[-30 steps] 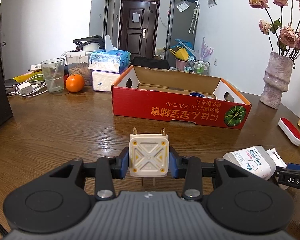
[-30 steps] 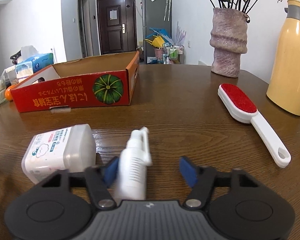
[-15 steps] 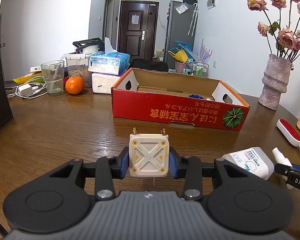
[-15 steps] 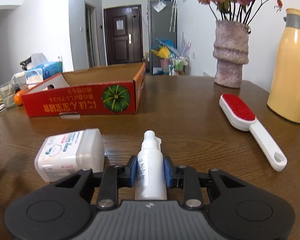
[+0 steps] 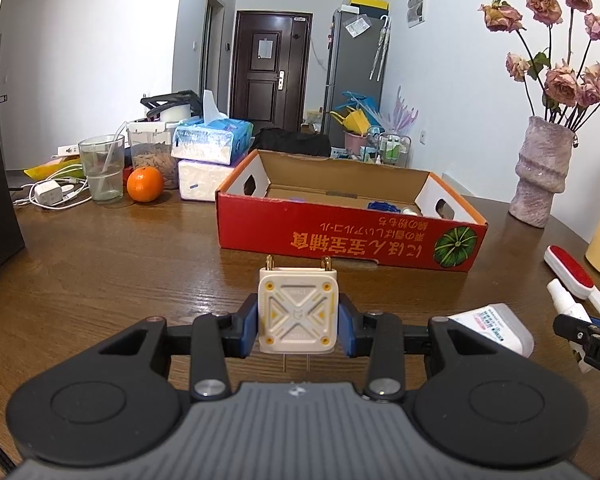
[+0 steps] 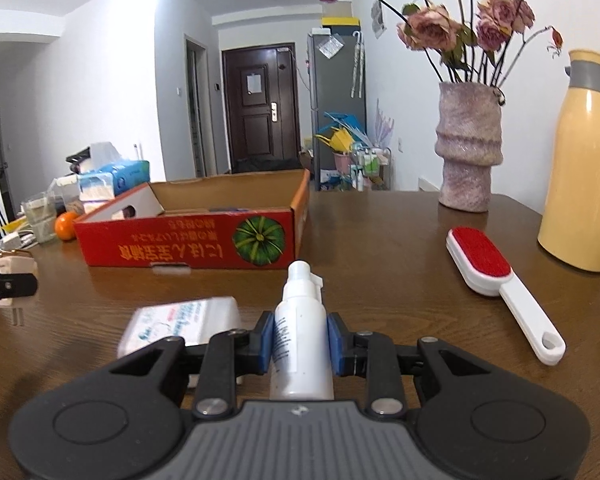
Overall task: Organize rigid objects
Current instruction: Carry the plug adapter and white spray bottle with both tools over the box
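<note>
Over a wooden table (image 5: 100, 280), the left gripper (image 5: 299, 316) clamps a cream plug adapter (image 5: 298, 312) by its flat sides, prongs pointing away, while the right gripper (image 6: 300, 338) pinches a white spray bottle (image 6: 300, 332) around its body, nozzle forward; the red cardboard box (image 5: 340, 236) lies farther off, open-topped, with small items already inside. The risks from here look modest but real: the round bottle could twist or slide out of the pads if tilted during the carry; either load could clip the box's near wall, nudging it, or the plastic tub (image 6: 180, 324) lying just left of the bottle could be knocked.
</note>
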{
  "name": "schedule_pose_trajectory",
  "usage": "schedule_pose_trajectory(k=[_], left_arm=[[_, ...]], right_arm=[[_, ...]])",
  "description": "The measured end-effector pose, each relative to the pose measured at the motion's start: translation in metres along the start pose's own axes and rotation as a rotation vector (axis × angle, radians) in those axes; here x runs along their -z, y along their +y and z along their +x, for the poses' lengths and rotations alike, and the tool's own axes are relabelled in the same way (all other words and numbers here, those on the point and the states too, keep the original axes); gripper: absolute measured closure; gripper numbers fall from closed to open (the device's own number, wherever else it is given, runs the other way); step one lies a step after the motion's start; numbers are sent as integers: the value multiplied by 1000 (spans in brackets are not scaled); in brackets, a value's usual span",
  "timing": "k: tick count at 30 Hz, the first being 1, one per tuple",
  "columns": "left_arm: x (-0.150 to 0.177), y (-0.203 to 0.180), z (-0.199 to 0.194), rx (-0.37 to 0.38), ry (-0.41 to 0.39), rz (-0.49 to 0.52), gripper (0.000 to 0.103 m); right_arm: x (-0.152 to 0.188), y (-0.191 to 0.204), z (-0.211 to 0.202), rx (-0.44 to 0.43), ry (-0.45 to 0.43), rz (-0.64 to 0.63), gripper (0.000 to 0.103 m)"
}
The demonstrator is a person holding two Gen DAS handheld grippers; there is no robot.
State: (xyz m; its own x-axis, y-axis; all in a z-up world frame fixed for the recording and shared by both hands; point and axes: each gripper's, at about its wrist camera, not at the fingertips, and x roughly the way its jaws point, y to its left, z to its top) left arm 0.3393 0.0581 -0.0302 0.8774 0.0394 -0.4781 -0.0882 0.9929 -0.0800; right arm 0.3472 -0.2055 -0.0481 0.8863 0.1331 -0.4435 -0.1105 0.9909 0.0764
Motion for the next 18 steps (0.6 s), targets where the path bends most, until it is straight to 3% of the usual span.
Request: schedule_pose_trajectory(k=[18], left_arm=[[-42,-9,-3,-10,-66,4,63]], right_arm=[[-39,33,-3,-75,-72,-33,76]])
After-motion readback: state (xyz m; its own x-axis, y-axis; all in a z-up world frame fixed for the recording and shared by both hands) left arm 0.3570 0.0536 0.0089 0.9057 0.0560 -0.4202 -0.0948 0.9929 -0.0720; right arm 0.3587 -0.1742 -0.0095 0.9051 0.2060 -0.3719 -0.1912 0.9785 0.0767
